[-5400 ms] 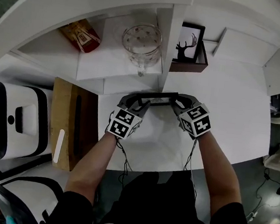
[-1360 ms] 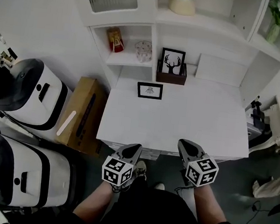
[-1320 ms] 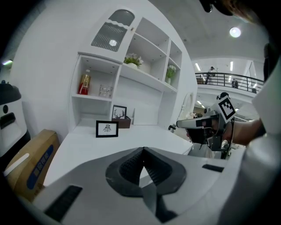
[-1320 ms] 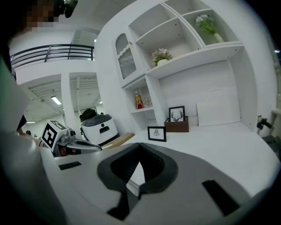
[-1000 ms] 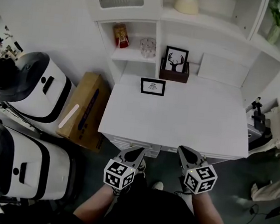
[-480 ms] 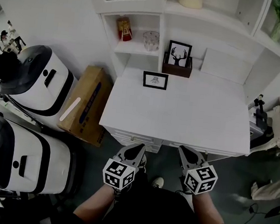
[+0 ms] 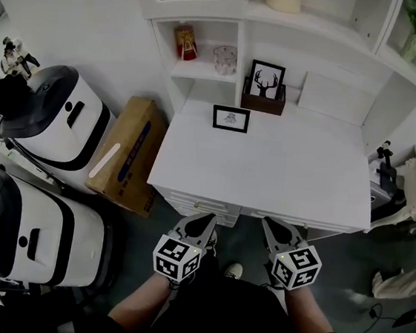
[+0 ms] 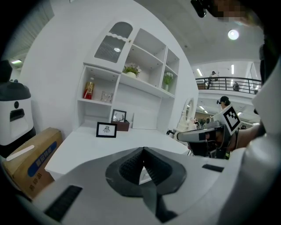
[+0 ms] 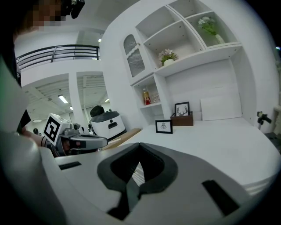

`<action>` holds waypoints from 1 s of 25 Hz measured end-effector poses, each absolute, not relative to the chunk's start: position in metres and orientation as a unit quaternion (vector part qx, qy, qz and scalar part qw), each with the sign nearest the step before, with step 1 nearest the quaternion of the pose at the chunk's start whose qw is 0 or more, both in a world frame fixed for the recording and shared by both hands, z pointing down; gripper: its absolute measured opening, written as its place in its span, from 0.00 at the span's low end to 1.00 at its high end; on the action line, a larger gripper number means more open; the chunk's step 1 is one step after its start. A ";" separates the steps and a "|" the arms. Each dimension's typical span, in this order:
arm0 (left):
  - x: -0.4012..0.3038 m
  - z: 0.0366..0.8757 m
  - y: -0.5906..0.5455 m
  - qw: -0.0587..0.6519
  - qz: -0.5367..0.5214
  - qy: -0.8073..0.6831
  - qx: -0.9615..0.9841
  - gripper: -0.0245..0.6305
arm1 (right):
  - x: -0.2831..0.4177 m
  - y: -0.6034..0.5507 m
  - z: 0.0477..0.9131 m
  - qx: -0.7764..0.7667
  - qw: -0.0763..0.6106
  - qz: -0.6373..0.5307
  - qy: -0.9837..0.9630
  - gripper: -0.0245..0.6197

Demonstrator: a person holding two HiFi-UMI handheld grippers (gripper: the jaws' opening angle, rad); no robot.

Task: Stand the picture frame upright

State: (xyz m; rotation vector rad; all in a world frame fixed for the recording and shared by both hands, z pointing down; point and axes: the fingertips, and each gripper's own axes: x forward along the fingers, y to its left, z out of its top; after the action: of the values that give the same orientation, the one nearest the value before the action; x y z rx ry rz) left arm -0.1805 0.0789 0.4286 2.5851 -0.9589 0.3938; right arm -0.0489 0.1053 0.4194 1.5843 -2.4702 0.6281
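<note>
Grippers (image 7: 205,220) (image 7: 268,224) back, picture frame (image 7: 230,118) well apart

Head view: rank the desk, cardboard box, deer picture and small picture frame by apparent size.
1. Desk
2. Cardboard box
3. Deer picture, only narrowly ahead
4. Small picture frame

Black-rimmed picture frame (image 7: 230,118), white desk (image 7: 282,170), brown box (image 7: 129,153)

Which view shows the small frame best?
Left gripper view: the small frame stands upright on the desk, seen nearly level. The head view looks steeply down on it; the right gripper view shows it smaller.
</note>
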 end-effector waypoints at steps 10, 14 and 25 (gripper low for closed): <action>-0.174 0.425 0.077 0.173 0.141 -0.338 0.914 0.04 | -0.044 0.102 0.418 0.524 0.067 0.209 -0.823 0.04; -0.174 0.426 0.076 0.174 0.142 -0.339 0.913 0.04 | -0.045 0.100 0.418 0.521 0.066 0.210 -0.825 0.04; -0.177 0.429 0.074 0.184 0.142 -0.345 0.910 0.04 | -0.049 0.097 0.422 0.514 0.065 0.215 -0.828 0.04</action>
State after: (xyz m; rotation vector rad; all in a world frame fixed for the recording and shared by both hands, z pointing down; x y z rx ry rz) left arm -0.1772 0.0744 0.4292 2.5649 -0.9719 0.4015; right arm -0.0489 0.0975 0.4224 1.5507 -2.4975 0.6494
